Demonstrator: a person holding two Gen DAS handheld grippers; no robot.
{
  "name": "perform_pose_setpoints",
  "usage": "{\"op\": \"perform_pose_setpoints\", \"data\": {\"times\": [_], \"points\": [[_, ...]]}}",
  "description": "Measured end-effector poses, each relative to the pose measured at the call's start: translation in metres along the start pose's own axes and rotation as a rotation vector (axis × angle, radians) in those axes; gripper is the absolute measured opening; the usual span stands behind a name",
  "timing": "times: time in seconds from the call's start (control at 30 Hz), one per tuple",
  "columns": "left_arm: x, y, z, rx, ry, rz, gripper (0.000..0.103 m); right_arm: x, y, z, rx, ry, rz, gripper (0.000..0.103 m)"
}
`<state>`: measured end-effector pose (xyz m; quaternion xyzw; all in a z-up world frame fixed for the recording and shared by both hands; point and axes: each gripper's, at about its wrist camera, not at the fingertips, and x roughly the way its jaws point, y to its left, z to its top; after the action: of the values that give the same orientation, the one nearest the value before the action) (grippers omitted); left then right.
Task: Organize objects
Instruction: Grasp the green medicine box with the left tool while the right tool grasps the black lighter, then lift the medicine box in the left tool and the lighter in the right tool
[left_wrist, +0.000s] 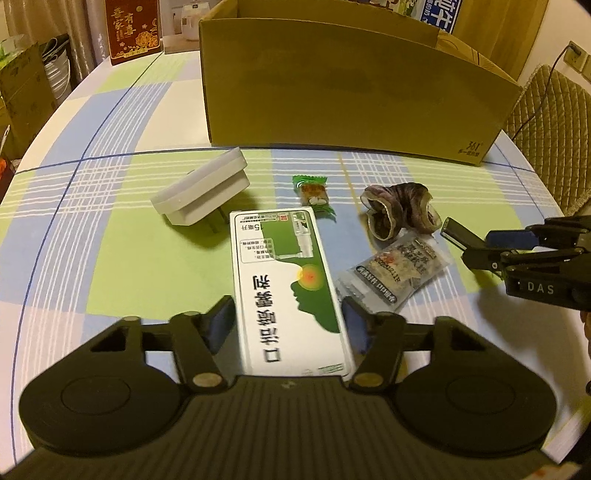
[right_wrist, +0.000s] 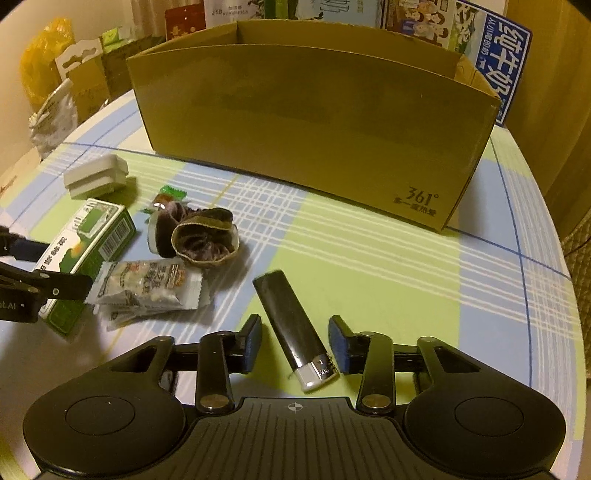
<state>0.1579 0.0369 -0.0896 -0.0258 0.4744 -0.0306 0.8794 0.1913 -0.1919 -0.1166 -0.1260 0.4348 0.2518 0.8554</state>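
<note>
A white-and-green spray box (left_wrist: 288, 288) lies lengthwise between the fingers of my left gripper (left_wrist: 288, 314), which press against both its long sides. The right wrist view shows the same box (right_wrist: 92, 243) and left gripper (right_wrist: 48, 266) at far left. A black lighter (right_wrist: 291, 325) with a silver head lies on the tablecloth between the fingers of my right gripper (right_wrist: 295, 336), which is open with a gap on each side. The right gripper (left_wrist: 480, 245) enters the left wrist view at right, with the lighter's end (left_wrist: 450, 229) at its tips. A large open cardboard box (left_wrist: 351, 92) stands behind.
On the checked tablecloth (right_wrist: 369, 266) lie a white plug adapter (left_wrist: 203, 192), a green candy (left_wrist: 314, 192), a dark crumpled fabric piece (left_wrist: 399, 210) and a clear snack packet (left_wrist: 395, 273). A quilted chair (left_wrist: 550, 122) stands right; a red box (left_wrist: 133, 29) and other boxes sit behind.
</note>
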Motion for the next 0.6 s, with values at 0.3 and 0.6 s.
{"op": "perform_pose_setpoints", "data": {"times": [0.3,0.6], "points": [[-0.018,-0.012,-0.016,-0.004,0.03,0.022,0.051,-0.017,0.012,-0.014,0.104,0.034,-0.01,0.019],[-0.045,-0.028,-0.05,-0.004,0.052,-0.01,0.051,-0.055,0.037,-0.057,0.177,0.06,0.01,0.019]]}}
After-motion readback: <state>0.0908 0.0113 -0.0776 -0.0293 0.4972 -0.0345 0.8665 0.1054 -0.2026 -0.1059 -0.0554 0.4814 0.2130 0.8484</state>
